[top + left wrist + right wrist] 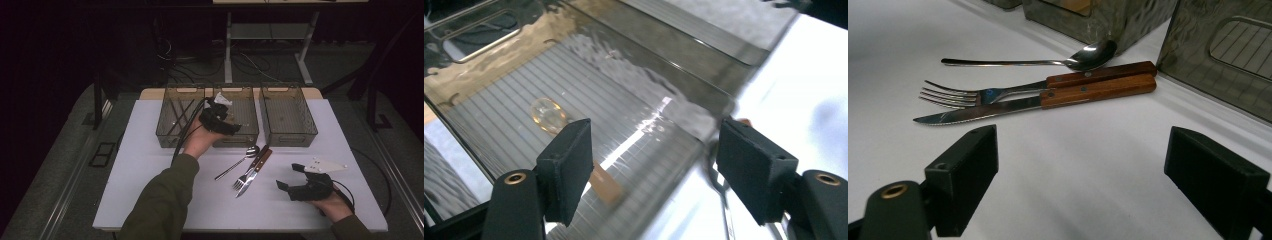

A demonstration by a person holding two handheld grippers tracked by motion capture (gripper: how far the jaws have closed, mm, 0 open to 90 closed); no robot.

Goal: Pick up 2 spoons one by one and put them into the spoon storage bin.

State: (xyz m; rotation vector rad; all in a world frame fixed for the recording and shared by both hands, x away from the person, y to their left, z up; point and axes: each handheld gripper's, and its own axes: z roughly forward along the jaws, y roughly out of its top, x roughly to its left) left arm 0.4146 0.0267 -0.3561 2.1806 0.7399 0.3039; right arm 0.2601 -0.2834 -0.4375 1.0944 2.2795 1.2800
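Note:
My left gripper hangs over the middle translucent bin, jaws open. In the left gripper view the left gripper looks down at the ribbed floor of that bin, where a blurred wooden-handled utensil with a shiny oval head lies. On the white table in front of the bins lie a spoon, a wooden-handled fork and a wooden-handled knife, side by side. My right gripper rests open near the front right, pointed at them and holding nothing.
Three bins stand in a row at the back: the left bin holds thin dark sticks, and the right bin stands beside the middle one. A table frame and cables lie on the dark floor behind.

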